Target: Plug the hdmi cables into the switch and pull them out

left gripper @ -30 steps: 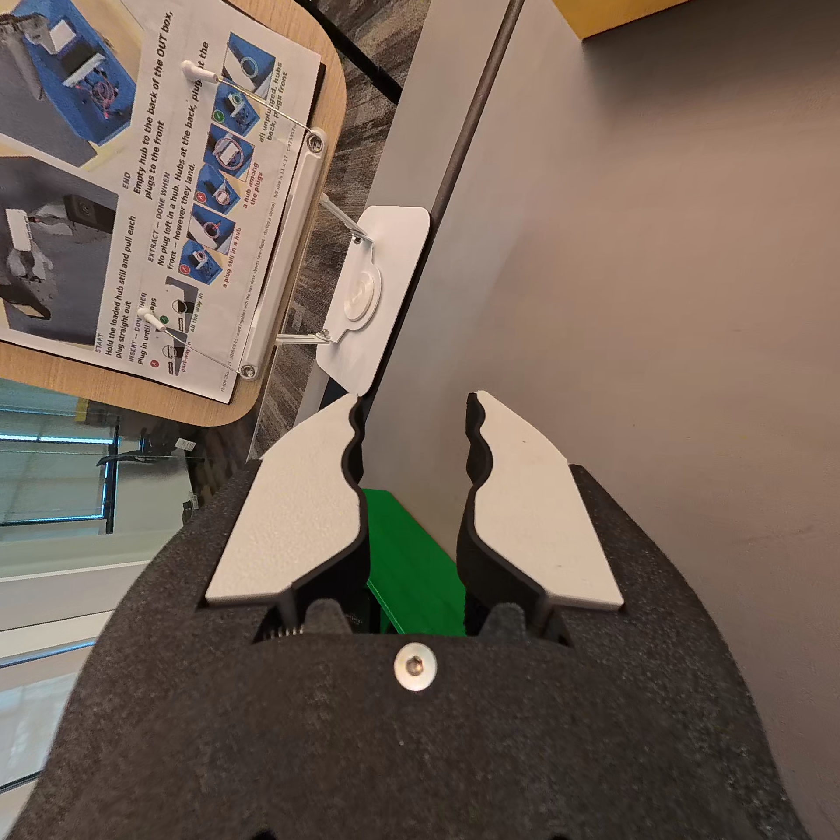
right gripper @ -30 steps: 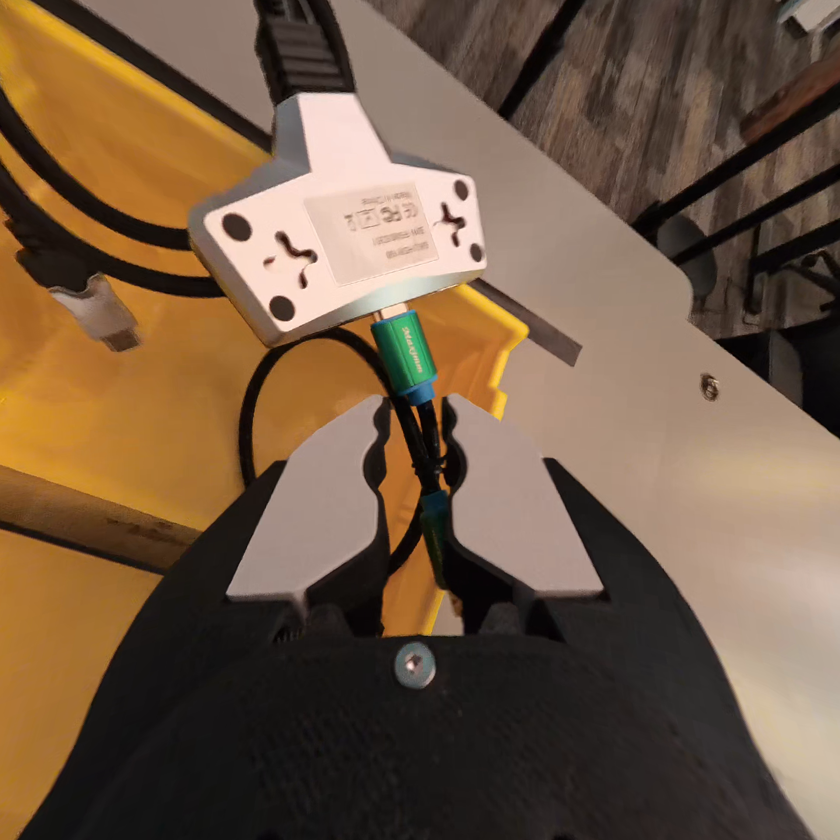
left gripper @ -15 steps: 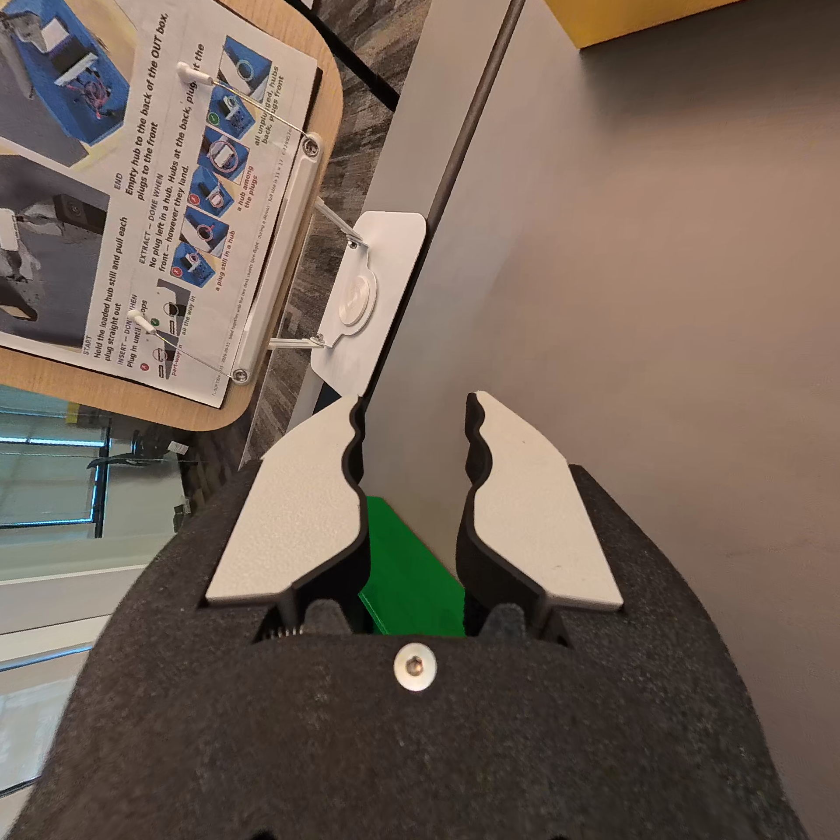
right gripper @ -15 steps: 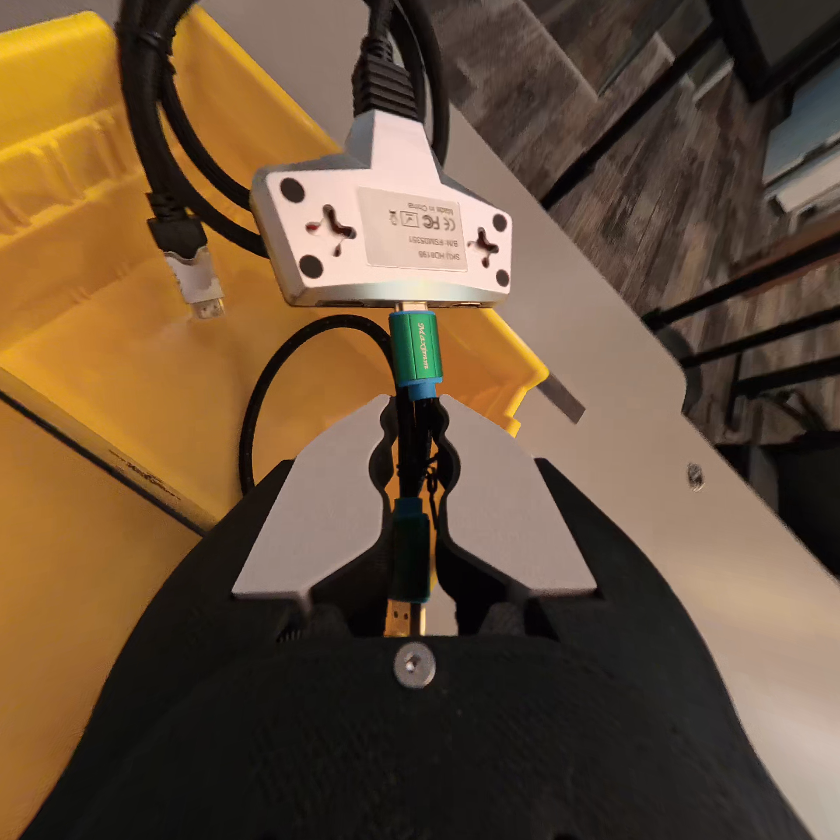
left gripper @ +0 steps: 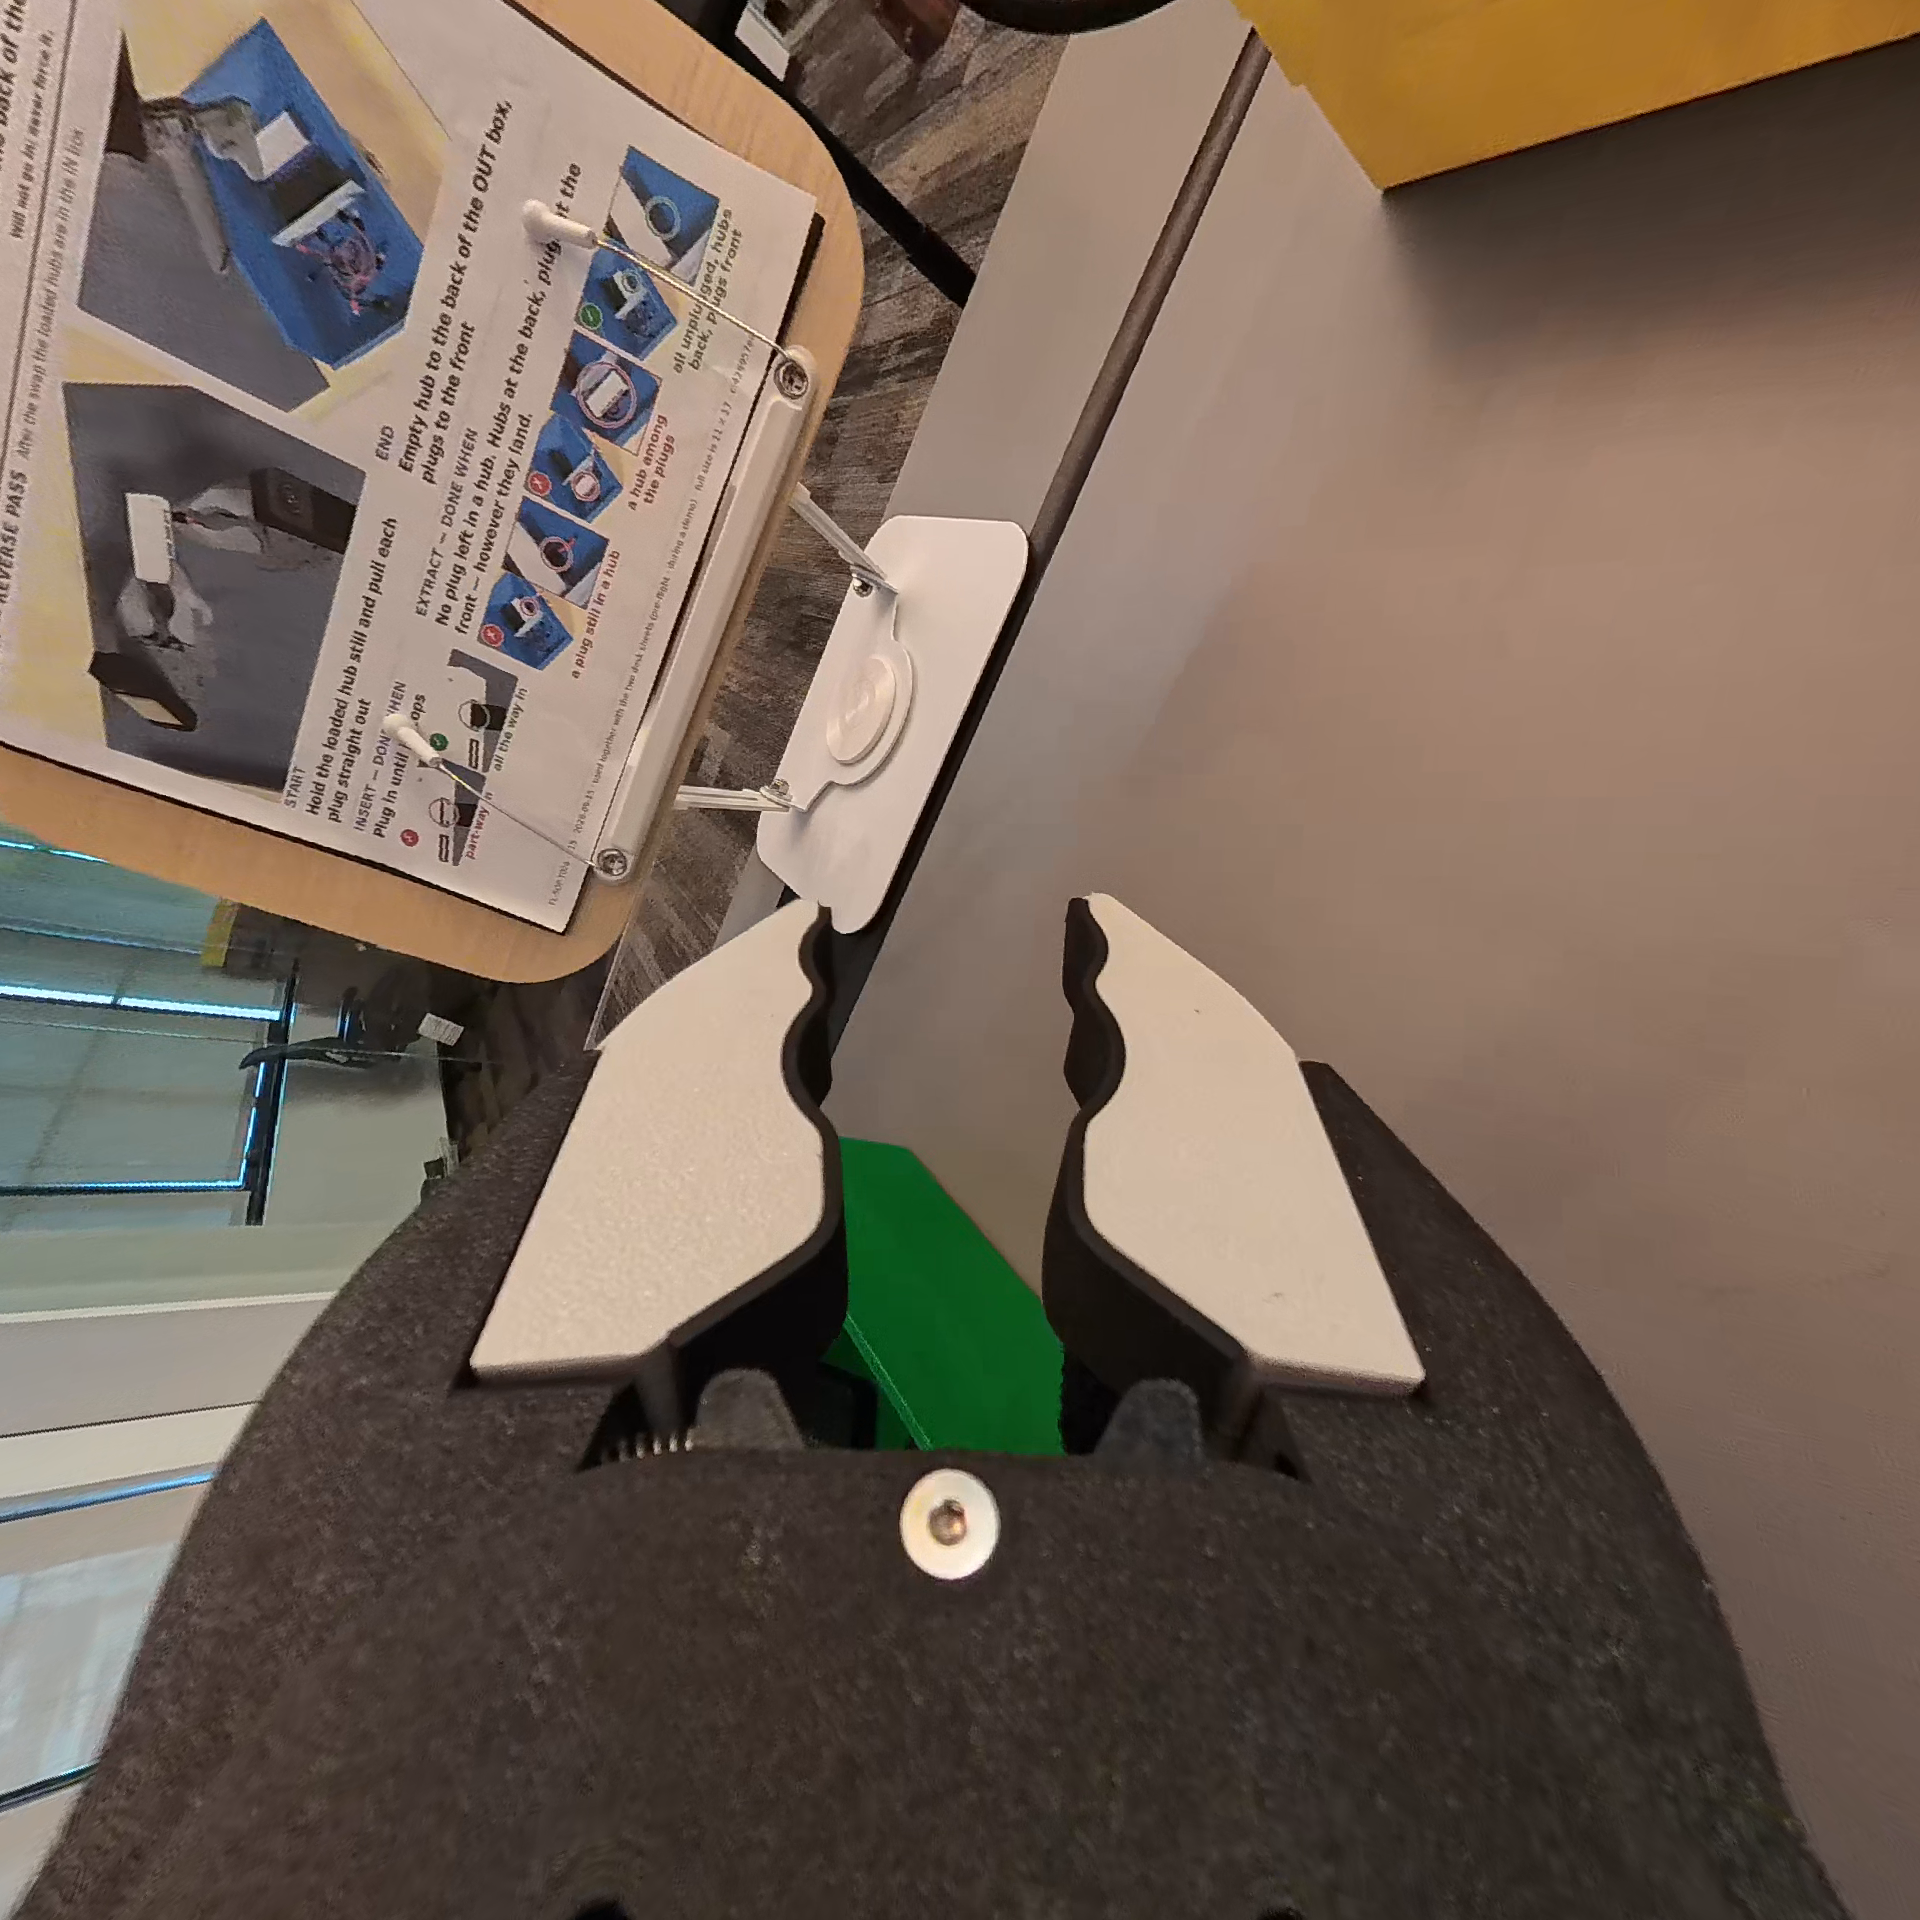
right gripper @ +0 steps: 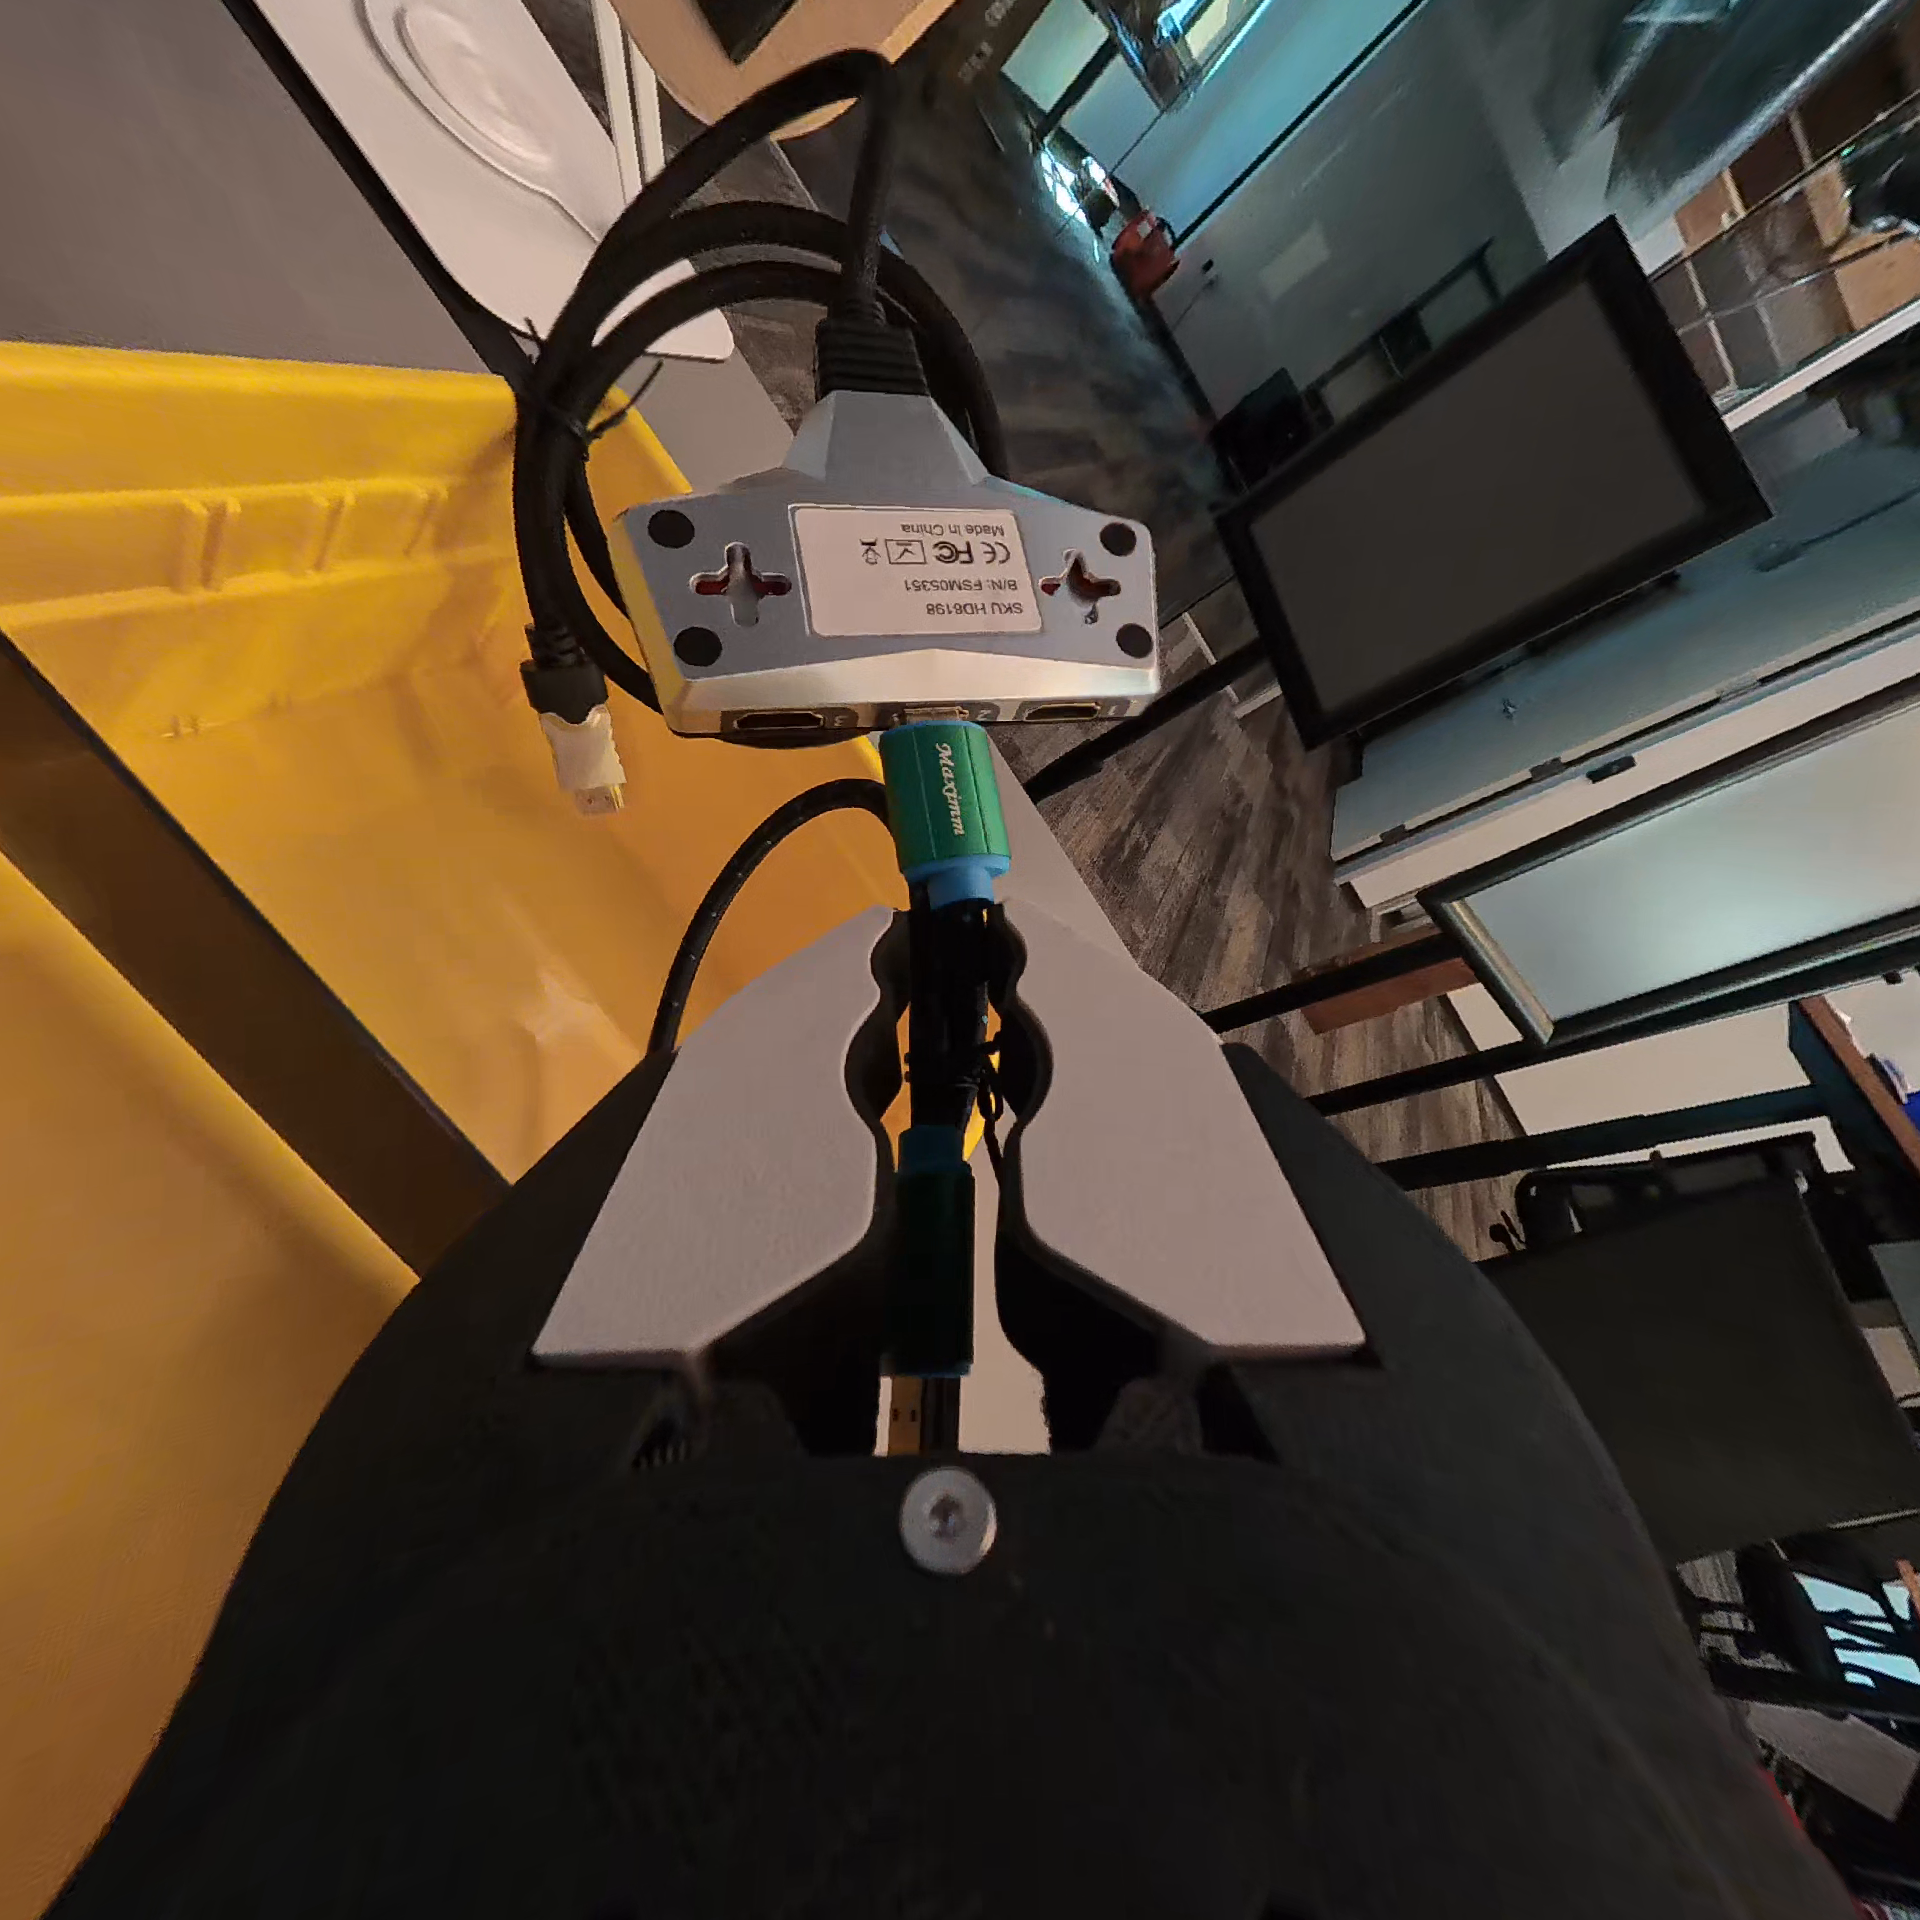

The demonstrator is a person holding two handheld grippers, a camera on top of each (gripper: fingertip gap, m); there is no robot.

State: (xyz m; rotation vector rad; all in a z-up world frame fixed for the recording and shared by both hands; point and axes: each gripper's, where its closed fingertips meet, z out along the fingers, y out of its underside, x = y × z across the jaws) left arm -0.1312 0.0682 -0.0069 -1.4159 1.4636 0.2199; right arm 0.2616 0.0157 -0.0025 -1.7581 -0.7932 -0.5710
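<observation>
In the right wrist view my right gripper [right gripper: 948,925] is shut on a black hdmi cable just behind its green plug [right gripper: 943,800]. That plug sits in the middle port of the silver switch [right gripper: 894,613], which hangs in the air with its underside towards me. A second green plug [right gripper: 935,1268] lies deeper between the fingers. The switch's own black cable [right gripper: 582,416] loops behind it and its loose plug [right gripper: 587,748] dangles. My left gripper [left gripper: 945,914] is open and empty above the grey table [left gripper: 1455,727]. A green object [left gripper: 935,1278] lies below its fingers.
A yellow bin [right gripper: 312,582] stands left of the switch; its corner shows in the left wrist view [left gripper: 1558,73]. An instruction sheet [left gripper: 312,468] on a wooden board with a white stand base [left gripper: 894,707] sits at the table edge. A dark monitor [right gripper: 1475,488] stands beyond. The left gripper's tips are roughly 40 centimetres from the right gripper's.
My right gripper has lifted and swung away from the yellow bin with the cable and the hanging switch, so the room now shows behind. My left gripper has barely moved.
</observation>
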